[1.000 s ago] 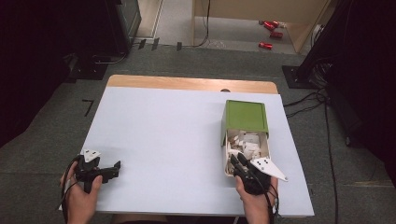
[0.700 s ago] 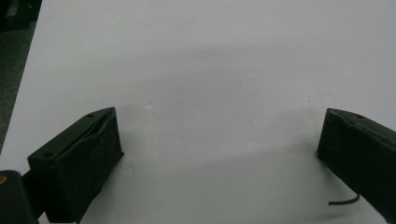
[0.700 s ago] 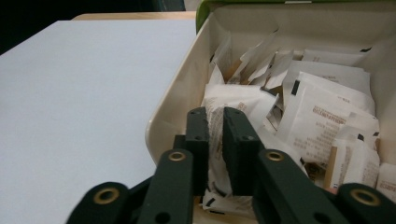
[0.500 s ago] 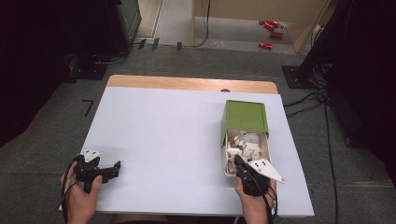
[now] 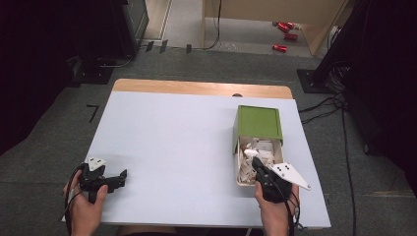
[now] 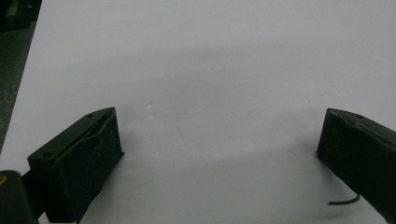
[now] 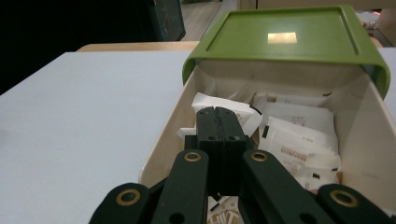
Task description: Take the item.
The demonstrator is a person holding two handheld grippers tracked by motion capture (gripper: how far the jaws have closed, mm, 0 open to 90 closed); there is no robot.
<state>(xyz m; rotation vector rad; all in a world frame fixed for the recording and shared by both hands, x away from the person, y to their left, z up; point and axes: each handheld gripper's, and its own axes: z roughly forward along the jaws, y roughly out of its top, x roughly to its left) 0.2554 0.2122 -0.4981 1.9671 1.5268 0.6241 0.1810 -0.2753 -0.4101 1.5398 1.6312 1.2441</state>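
Observation:
A cream box (image 5: 239, 173) with its green lid (image 5: 259, 123) slid back stands at the table's right side, and white paper packets (image 5: 263, 150) lie loose in its uncovered near half. My right gripper (image 5: 255, 161) reaches into that near end from the front. In the right gripper view its jaws (image 7: 215, 112) are shut flat together just above the packets (image 7: 299, 135), in front of the lid (image 7: 285, 37). A white packet lies at the tips, but I cannot tell whether it is pinched. My left gripper (image 5: 121, 179) rests near the front left corner, and its jaws (image 6: 219, 126) stand wide open over bare tabletop.
The pale table (image 5: 187, 142) has a wooden strip (image 5: 196, 87) along its far edge. On the floor beyond it lie red objects (image 5: 282, 48), and cables (image 5: 319, 105) run at the right. A dark cabinet (image 5: 128, 24) stands at the back left.
My right gripper has edged slightly further into the box's open end. The left hand has stayed where it was.

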